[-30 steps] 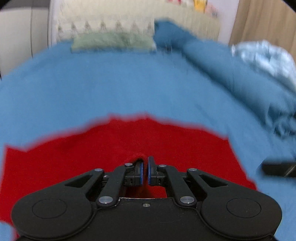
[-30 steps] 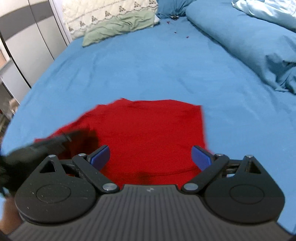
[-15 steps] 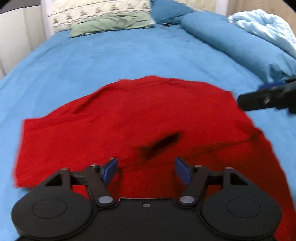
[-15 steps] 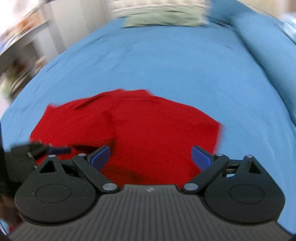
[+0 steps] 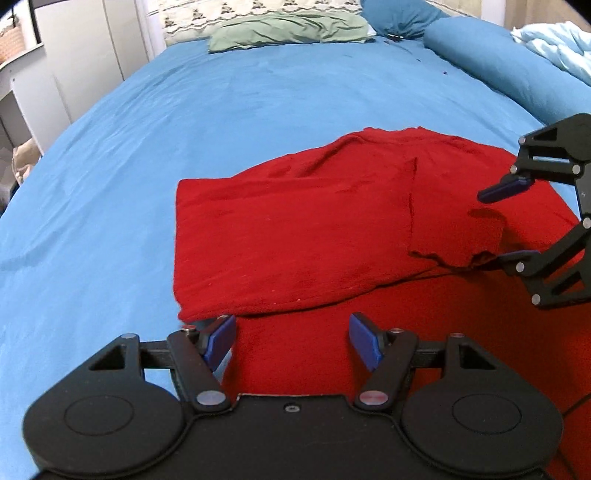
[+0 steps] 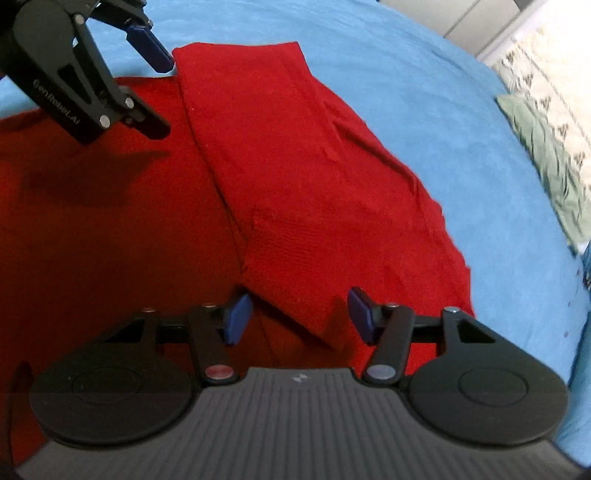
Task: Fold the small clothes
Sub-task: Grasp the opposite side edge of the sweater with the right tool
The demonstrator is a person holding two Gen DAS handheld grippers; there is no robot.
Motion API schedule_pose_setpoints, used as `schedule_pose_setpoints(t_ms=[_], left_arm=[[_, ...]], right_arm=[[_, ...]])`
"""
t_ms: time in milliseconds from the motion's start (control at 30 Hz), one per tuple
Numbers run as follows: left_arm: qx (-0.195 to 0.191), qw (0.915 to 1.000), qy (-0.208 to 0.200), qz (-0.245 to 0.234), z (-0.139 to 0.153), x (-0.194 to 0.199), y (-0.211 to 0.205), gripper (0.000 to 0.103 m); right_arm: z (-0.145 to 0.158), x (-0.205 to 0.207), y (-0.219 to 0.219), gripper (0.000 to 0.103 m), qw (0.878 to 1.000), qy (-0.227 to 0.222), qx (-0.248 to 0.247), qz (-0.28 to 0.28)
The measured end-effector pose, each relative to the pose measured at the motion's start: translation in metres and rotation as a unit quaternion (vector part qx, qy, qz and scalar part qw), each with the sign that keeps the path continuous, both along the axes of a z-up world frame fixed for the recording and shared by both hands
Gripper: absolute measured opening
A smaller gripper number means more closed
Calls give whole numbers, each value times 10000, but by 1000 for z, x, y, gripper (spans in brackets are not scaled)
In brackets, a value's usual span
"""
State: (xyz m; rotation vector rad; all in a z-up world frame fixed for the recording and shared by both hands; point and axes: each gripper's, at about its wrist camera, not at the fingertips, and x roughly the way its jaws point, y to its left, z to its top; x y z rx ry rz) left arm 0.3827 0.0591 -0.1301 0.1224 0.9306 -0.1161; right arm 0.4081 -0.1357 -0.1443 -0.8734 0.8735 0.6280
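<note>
A red knit garment [image 5: 295, 236] lies on the blue bed sheet [image 5: 221, 96], with one side folded over the rest; it also shows in the right wrist view [image 6: 303, 177]. My left gripper [image 5: 291, 341] is open and empty, low over the near corner of the folded flap. My right gripper [image 6: 297, 319] is open and empty, hovering over the flap's other corner. It shows in the left wrist view [image 5: 495, 225] at the right. The left gripper appears in the right wrist view [image 6: 147, 74] at the top left.
A green pillow [image 5: 288, 31] and a patterned pillow [image 5: 258, 7] lie at the head of the bed. A rolled blue duvet [image 5: 491, 70] and a pale blue blanket [image 5: 554, 48] run along the right side. White cupboards [image 5: 74, 74] stand to the left.
The left gripper was shut on the red cloth a second ago and has opened and let go. One side of the garment now lies folded over. The right gripper swung round to the flap's far corner.
</note>
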Motion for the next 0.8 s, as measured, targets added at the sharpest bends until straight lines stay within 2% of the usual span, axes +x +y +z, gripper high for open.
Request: schedule_pose_setpoints(t_ms=[33, 100, 200, 267, 300, 367, 400, 467, 500, 567, 600, 633, 667, 767, 800], left_arm=[[-32, 10000, 5, 36, 0, 0, 0, 73], [-84, 9999, 32, 96, 1, -6, 9, 73], [-120, 9997, 45, 187, 2, -7, 14, 73], [-134, 9996, 30, 240, 2, -7, 18, 73], [-137, 9995, 29, 267, 2, -6, 20, 73], [-94, 9994, 28, 335, 0, -4, 23, 73], [-65, 9993, 33, 371, -1, -3, 26, 73], [-36, 9989, 52, 463, -6, 1, 30, 73], [-8, 9987, 58, 512, -9, 2, 32, 72], [55, 9982, 85, 595, -15, 5, 35, 72], [66, 9980, 106, 623, -18, 6, 36, 72], [48, 9978, 122, 648, -21, 7, 37, 72], [12, 9977, 114, 666, -22, 8, 38, 73], [23, 9976, 45, 686, -23, 10, 38, 73], [39, 9976, 19, 697, -22, 11, 38, 73]], right_arm=[[-1, 1, 1, 48, 10000, 50, -1, 36], [-3, 4, 3, 20, 9998, 208, -2, 75], [7, 13, -1, 20, 9993, 156, 310, -159], [22, 23, -14, 20, 9943, 25, 721, -781], [32, 30, -28, 20, 9863, -48, 1040, -1283], [51, 42, -55, 20, 9610, -187, 1607, -2242], [58, 44, -76, 20, 9408, -272, 1903, -2793], [63, 44, -119, 20, 8911, -344, 2426, -3819], [60, 41, -142, 20, 8609, -328, 2673, -4317], [46, 33, -174, 20, 8143, -296, 2835, -5056], [37, 29, -186, 20, 7980, -217, 2867, -5296], [25, 25, -195, 20, 7847, -97, 2899, -5479], [15, 23, -202, 20, 7772, 7, 2924, -5572], [-6, 20, -211, 28, 7646, 181, 2980, -5712], [-7, 21, -211, 37, 7601, 185, 3044, -5739]])
